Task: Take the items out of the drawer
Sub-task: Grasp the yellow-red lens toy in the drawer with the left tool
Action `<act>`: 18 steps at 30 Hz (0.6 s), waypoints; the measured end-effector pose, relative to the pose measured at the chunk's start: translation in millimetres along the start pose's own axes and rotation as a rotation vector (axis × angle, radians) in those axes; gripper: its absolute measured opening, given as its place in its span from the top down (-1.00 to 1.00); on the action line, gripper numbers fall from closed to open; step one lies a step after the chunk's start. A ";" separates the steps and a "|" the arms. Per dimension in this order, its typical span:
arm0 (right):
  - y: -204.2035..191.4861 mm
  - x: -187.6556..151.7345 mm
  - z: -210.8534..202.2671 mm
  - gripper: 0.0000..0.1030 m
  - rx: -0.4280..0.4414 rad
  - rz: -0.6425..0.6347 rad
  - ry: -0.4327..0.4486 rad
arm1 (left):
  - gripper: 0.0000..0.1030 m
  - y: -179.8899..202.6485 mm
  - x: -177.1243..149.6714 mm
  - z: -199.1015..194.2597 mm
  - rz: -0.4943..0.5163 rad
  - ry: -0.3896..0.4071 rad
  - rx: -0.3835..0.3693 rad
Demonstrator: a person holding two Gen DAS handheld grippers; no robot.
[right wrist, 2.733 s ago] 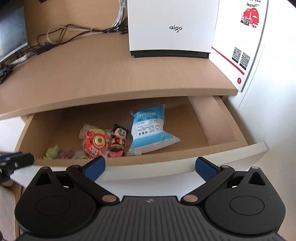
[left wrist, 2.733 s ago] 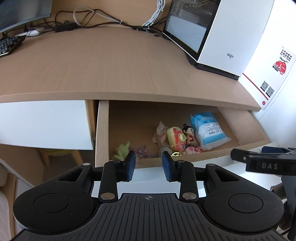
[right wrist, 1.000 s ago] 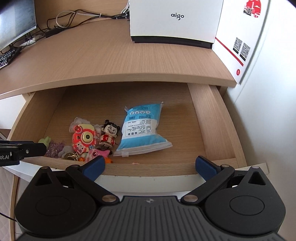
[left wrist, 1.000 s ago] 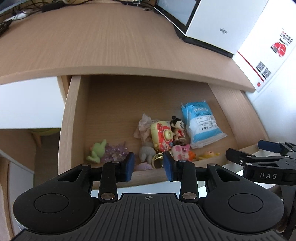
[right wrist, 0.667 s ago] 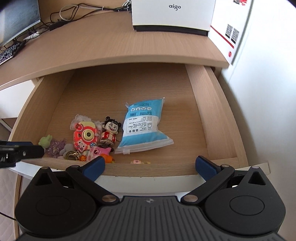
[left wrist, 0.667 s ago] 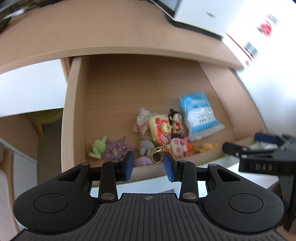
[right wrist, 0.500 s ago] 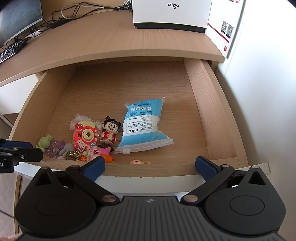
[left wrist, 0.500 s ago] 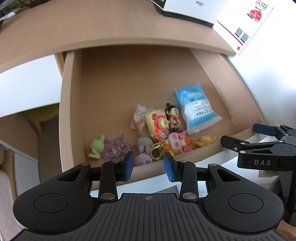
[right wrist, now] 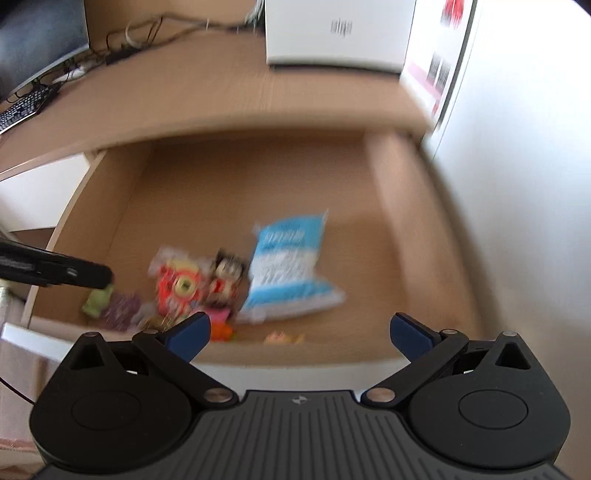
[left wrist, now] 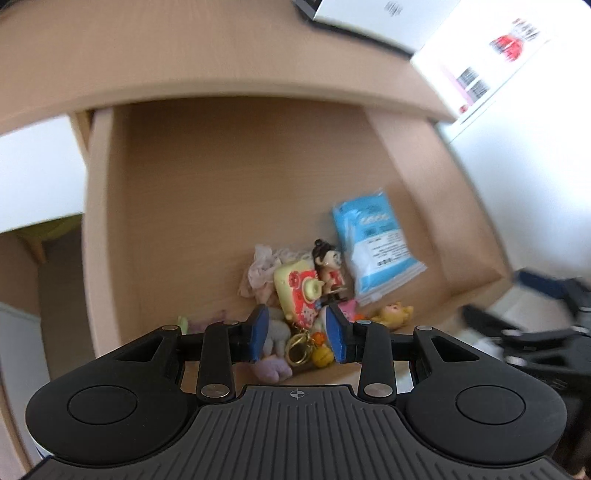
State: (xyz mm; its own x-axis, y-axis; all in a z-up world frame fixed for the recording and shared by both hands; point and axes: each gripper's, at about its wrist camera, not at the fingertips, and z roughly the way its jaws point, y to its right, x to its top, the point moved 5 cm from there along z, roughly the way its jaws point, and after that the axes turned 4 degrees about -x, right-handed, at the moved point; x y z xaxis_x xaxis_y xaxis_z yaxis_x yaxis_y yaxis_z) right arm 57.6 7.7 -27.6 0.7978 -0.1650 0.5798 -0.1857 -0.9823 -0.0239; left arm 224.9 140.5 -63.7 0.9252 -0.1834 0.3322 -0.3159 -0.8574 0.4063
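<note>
Drawer (left wrist: 229,206) of pale wood stands pulled out from under the table (left wrist: 207,55), and a small heap of toys lies at its front, toward the left half of the floor. In the left wrist view the left gripper (left wrist: 297,334) hangs over that heap with its blue pads set a little apart; its jaws have just been closing slightly, and nothing is pinched between them, though a gold key ring (left wrist: 297,349) and an orange charm (left wrist: 320,355) show in the gap below. Just beyond the pads lies a yellow-and-red toy camera (left wrist: 295,291), with a dark-haired doll figure (left wrist: 328,267) touching its right side and a crumpled pinkish cloth (left wrist: 258,273) to its left. A grey plush (left wrist: 276,334) and a lilac plush (left wrist: 271,369) sit at the near edge, and a small yellow figure (left wrist: 393,314) lies apart to the right. A blue-and-white packet (left wrist: 376,247) rests flat just right of the doll. In the blurred right wrist view the right gripper (right wrist: 299,338) is spread wide and empty above the drawer's front edge, with the packet (right wrist: 288,269) beyond it. A green toy (right wrist: 96,301) and a purple cluster (right wrist: 123,308) lie at the far left of the heap. On the table stand a white box (right wrist: 338,33) and, at the left edge, a dark monitor (right wrist: 40,40) with a keyboard (right wrist: 26,107) and cables (right wrist: 147,37).
</note>
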 end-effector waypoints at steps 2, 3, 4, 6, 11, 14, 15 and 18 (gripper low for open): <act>-0.4 6.8 -13.0 -1.00 -0.033 -0.025 0.049 | 0.27 0.7 5.3 17.6 -0.015 -0.047 -0.022; 0.7 11.2 -17.5 -1.00 -0.033 -0.038 0.070 | 0.27 -0.1 6.6 27.0 -0.019 -0.071 -0.012; 2.4 15.1 -20.0 -1.00 -0.030 -0.051 0.086 | 0.27 -1.4 8.3 36.3 -0.019 -0.089 0.007; 6.6 24.7 -18.0 -1.00 -0.028 -0.075 0.110 | 0.27 -4.7 12.0 51.4 -0.052 -0.114 0.037; 20.4 43.2 6.2 -1.00 0.009 -0.064 0.076 | 0.00 -1.8 22.6 82.0 -0.063 -0.141 0.082; 26.6 50.5 20.1 -1.00 0.035 -0.061 0.064 | 0.02 2.0 27.8 98.5 -0.079 -0.173 0.100; 28.5 53.0 24.9 -1.00 0.045 -0.060 0.060 | 0.04 5.7 28.0 102.5 -0.055 -0.172 0.114; 34.8 60.1 40.8 -1.00 0.063 -0.046 0.053 | 0.17 10.7 29.1 103.6 -0.025 -0.153 0.133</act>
State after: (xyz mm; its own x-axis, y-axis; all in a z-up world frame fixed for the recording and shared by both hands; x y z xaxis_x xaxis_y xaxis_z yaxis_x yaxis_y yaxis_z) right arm 122.5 -40.0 -26.8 0.7732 -0.1164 0.6234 -0.1119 -0.9926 -0.0465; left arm 270.3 76.2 -137.9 0.9567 -0.2236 0.1863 -0.2715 -0.9166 0.2936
